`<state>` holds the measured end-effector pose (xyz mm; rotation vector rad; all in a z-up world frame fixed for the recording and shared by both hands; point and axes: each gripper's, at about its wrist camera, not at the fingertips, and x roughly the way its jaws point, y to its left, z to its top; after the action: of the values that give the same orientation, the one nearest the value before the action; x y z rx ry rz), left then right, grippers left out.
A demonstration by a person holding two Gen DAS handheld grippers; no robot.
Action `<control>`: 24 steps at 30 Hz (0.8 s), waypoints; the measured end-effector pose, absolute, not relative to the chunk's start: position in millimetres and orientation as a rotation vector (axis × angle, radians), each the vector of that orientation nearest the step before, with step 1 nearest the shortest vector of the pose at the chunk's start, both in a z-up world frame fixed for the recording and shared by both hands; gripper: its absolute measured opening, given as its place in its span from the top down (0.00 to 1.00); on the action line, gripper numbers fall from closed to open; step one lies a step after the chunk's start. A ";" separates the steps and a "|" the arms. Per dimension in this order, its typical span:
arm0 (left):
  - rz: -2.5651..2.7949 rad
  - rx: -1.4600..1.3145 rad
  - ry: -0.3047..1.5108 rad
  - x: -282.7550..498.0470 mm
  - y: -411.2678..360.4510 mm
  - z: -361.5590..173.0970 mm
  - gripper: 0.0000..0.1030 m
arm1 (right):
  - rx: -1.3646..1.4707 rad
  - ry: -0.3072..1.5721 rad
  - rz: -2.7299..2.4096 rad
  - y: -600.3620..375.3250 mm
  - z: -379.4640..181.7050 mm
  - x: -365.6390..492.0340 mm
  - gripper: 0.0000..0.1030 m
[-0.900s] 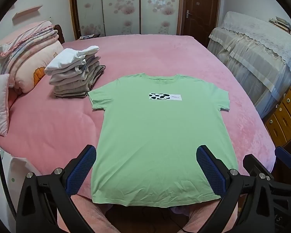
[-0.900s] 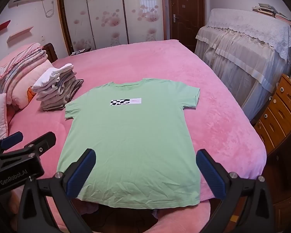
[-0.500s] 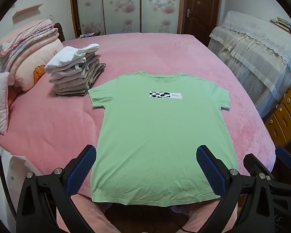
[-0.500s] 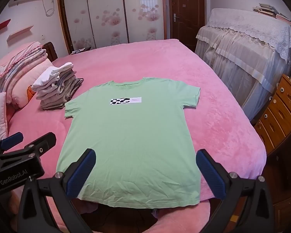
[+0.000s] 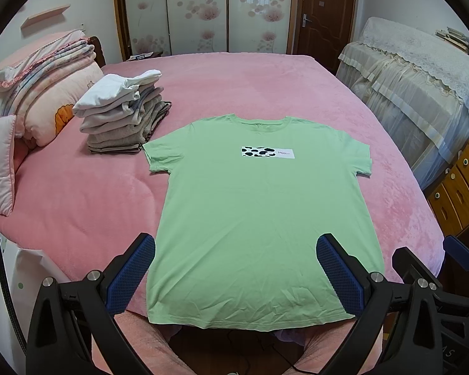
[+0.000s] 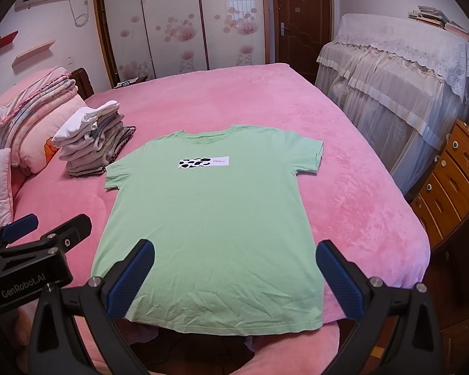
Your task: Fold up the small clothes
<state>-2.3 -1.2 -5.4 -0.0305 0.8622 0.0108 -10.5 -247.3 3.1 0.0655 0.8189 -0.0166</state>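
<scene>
A light green T-shirt [image 5: 259, 212] [image 6: 215, 218] with a black-and-white spotted chest patch lies flat, front up, on the pink bed, its hem toward me at the near edge. My left gripper [image 5: 236, 259] hovers open above the hem, with nothing between its blue pads. My right gripper [image 6: 234, 265] hangs open over the same hem, empty too. The right gripper's tip [image 5: 459, 253] shows at the right edge of the left wrist view. The left gripper's body [image 6: 31, 250] shows at the left of the right wrist view.
A stack of folded grey and white clothes [image 5: 122, 115] [image 6: 90, 140] sits left of the shirt's sleeve. Pillows and folded quilts [image 5: 37, 93] lie at the far left. A lace-covered piece of furniture [image 6: 397, 87] and a wooden drawer chest [image 6: 453, 181] stand to the right of the bed.
</scene>
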 end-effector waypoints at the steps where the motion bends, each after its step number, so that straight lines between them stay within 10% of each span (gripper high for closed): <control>1: 0.011 -0.030 0.862 -2.4 -1.0 -5.4 0.01 | 0.065 0.819 -0.017 -247.0 3.1 -10.6 0.00; 24: 0.008 -0.020 0.872 0.4 -3.7 -2.4 0.01 | 0.077 0.822 -0.009 -246.3 3.1 -11.1 0.00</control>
<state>0.4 -3.7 -2.4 -0.0195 0.8725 0.0083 -11.1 -246.3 3.1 0.0768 0.8216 -0.0091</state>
